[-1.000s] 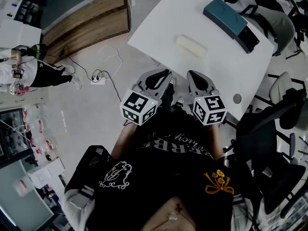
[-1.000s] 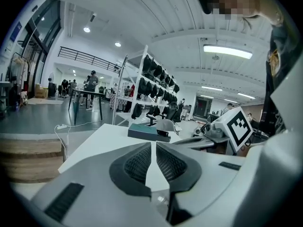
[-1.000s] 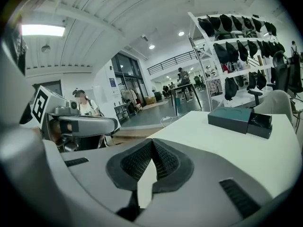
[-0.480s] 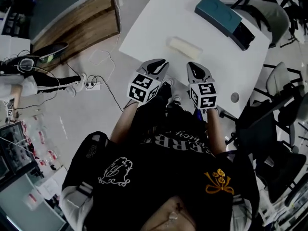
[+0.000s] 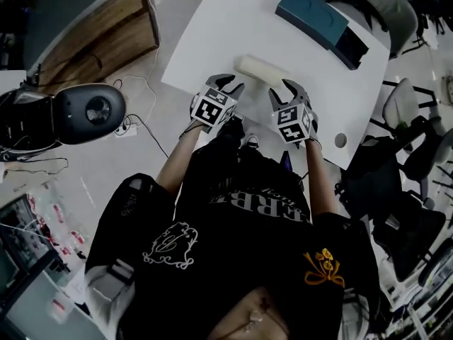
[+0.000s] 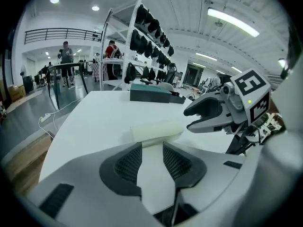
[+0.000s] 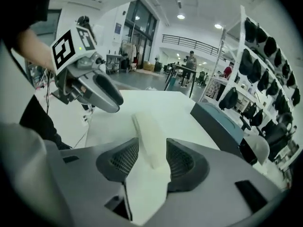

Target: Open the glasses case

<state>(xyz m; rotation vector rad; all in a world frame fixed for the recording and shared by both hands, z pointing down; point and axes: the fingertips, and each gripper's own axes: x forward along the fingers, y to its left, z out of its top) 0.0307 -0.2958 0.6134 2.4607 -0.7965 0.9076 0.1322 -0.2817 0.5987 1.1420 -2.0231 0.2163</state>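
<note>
"Where's the smooth, cream, round-ended oblong glasses case [image 5: 263, 69]?"

"Flat on the matte white table [image 5: 212, 27], near its front edge."

"And the jaws?"

"Just opened wide. Left gripper [image 5: 229, 84] has only table between its ribbed pads. Right gripper [image 5: 289, 88] straddles the case's end, untouched."

A teal box [image 5: 311, 16] is seen at the one o'clock corner of the white table [image 5: 212, 41], and a small round disc [image 5: 340, 139] is set near its five o'clock edge. In the head view, a wooden panel [image 5: 92, 48] is laid on the floor at ten o'clock, cables [image 5: 126, 127] are trailed below it, and office chairs [image 5: 403, 105] are gathered at three o'clock.
</note>
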